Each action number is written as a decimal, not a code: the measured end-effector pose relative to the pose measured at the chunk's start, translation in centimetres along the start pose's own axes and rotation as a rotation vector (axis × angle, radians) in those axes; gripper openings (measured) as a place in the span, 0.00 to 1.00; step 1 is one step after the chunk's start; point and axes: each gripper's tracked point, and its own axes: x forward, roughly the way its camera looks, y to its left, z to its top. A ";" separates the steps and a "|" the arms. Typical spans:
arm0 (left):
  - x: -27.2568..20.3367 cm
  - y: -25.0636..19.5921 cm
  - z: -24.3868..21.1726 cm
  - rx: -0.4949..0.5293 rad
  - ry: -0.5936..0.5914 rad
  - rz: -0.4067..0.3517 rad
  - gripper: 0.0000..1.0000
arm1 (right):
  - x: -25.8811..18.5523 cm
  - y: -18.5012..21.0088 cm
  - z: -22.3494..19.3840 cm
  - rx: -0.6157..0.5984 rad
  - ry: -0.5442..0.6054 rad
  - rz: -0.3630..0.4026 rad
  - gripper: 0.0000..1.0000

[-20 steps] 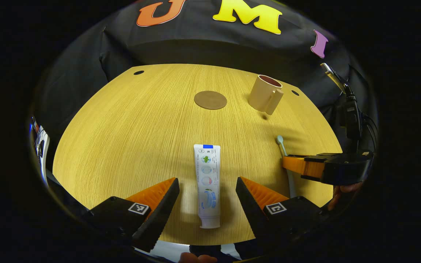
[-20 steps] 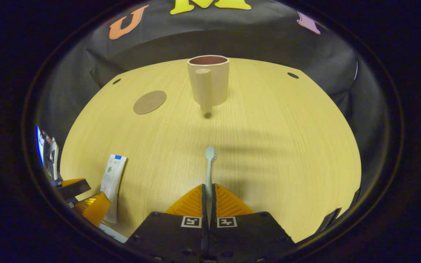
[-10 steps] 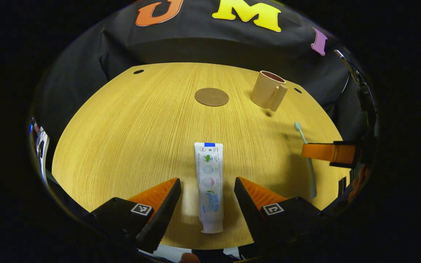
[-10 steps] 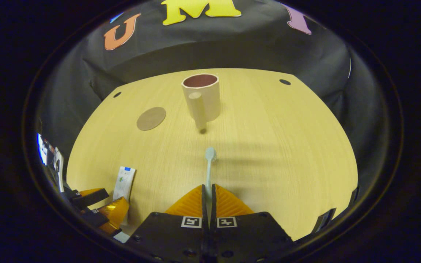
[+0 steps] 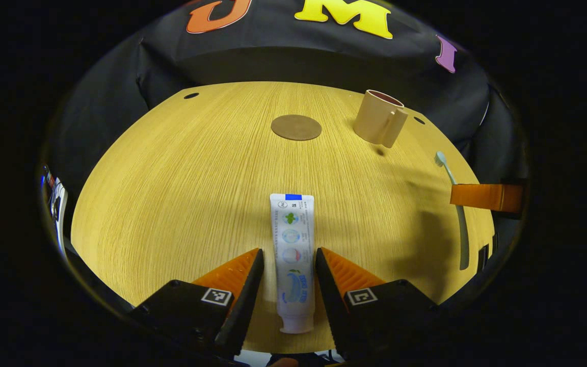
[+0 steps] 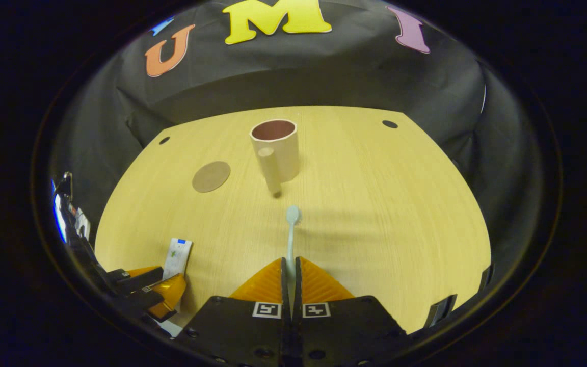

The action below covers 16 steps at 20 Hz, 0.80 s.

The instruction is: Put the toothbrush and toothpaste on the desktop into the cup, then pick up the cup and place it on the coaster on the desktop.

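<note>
Black cloth hangs behind a pale wooden desktop [image 5: 181,173] with visible grain and small dark holes near its far edge. Toward the back of it stands a beige cylindrical cup [image 6: 274,150] with a dark reddish inside, upright, its stubby handle facing the right gripper view's camera. Near the cup's left, apart from it, a flat round brown coaster [image 6: 211,176] lies bare on the wood.

Closer to the front edge, a white toothpaste tube [image 5: 293,255] with a blue strip at its far end lies flat, cap toward the camera. The left gripper [image 5: 287,262] is lowered around the tube's lower half, its fingers narrowed to sit right at the tube's two sides; whether both actually press on it cannot be told.

The right gripper [image 6: 290,265] is clamped tight on the handle of a pale blue-green toothbrush [image 6: 291,229], whose bristled head points forward toward the cup. In the left gripper view the toothbrush is held off the desktop, casting a shadow on the wood below.
</note>
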 end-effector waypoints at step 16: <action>-2.7 1.3 2.6 -0.010 -0.071 0.019 0.28 | -0.9 1.5 11.1 -0.036 -0.245 0.046 0.01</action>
